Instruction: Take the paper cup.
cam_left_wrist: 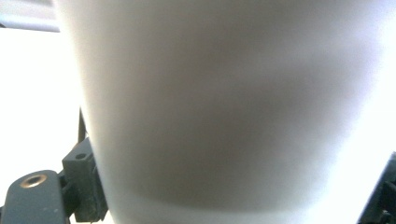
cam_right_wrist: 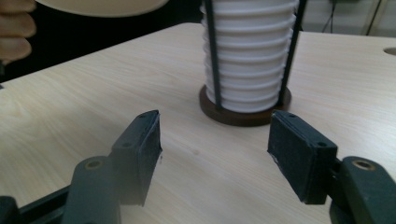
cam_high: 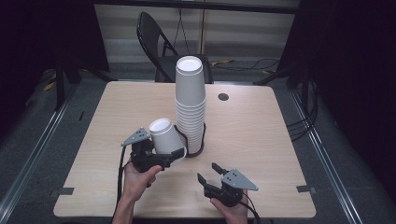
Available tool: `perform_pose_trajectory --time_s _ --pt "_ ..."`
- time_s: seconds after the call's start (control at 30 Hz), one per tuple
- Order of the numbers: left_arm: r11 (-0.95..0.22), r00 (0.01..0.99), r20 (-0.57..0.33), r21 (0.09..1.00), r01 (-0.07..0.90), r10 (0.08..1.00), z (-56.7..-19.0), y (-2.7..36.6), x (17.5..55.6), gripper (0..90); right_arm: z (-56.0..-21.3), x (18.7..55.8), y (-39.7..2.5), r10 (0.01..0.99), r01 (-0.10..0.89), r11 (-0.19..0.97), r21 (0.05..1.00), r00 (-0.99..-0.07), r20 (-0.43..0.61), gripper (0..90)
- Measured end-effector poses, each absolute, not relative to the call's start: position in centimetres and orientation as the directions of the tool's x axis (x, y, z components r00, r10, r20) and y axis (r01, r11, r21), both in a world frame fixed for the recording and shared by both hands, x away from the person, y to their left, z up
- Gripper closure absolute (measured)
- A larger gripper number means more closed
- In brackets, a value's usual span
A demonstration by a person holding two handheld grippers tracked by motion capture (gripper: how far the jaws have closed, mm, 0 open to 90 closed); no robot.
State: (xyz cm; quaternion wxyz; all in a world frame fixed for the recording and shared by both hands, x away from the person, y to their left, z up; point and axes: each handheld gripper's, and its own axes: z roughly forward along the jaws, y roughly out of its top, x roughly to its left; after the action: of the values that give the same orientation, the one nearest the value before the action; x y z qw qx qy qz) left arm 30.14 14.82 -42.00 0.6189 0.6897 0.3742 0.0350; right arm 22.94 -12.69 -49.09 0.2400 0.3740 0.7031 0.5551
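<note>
A tall stack of white paper cups [cam_high: 190, 105] stands in a dark round holder [cam_high: 196, 150] with thin upright rods, near the table's middle. My left gripper [cam_high: 166, 151] is shut on a single white cup [cam_high: 164, 134], held tilted just left of the stack; that cup's wall [cam_left_wrist: 224, 107] looms close in the left gripper view. My right gripper [cam_high: 209, 173] is open near the front edge with nothing between its fingers. In the right gripper view its pads [cam_right_wrist: 144, 144] point at the stack's lower cups [cam_right_wrist: 250, 56] and the holder's base [cam_right_wrist: 243, 114].
The light wood table [cam_high: 257, 140] has a small dark round hole [cam_high: 223, 97] at the back right. A black folding chair [cam_high: 156, 42] stands behind the table. Dark floor and cables surround it.
</note>
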Motion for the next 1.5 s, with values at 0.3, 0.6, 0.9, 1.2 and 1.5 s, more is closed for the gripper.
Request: perform_pose_trajectory --time_s 0.3,0.6,0.9,1.2,1.5 --pt "0.031 0.726 -0.455 0.857 0.515 0.515 -43.3 13.7 29.1 11.3 -48.9 22.5 -11.6 0.745 0.207 0.069 0.976 -0.661 0.088 40.6" --pt "0.055 0.702 -0.524 0.818 0.573 0.482 -44.3 12.5 28.6 11.5 -48.4 22.2 -10.6 0.72 0.158 0.076 0.985 -0.692 0.056 47.6" --pt "0.104 0.665 -0.596 0.775 0.624 0.45 -45.3 12.6 28.4 11.6 -48.1 22.2 -10.3 0.718 0.103 0.061 0.993 -0.696 0.028 46.6" --pt "0.134 0.628 -0.656 0.729 0.671 0.418 -45.3 12.2 28.3 11.8 -48.1 22.5 -10.0 0.728 0.052 0.045 0.998 -0.686 0.003 46.6" --pt "0.175 0.567 -0.711 0.675 0.717 0.416 -45.8 11.9 28.1 11.8 -47.9 23.4 -9.6 0.737 0.01 0.053 0.999 -0.675 -0.032 53.9"
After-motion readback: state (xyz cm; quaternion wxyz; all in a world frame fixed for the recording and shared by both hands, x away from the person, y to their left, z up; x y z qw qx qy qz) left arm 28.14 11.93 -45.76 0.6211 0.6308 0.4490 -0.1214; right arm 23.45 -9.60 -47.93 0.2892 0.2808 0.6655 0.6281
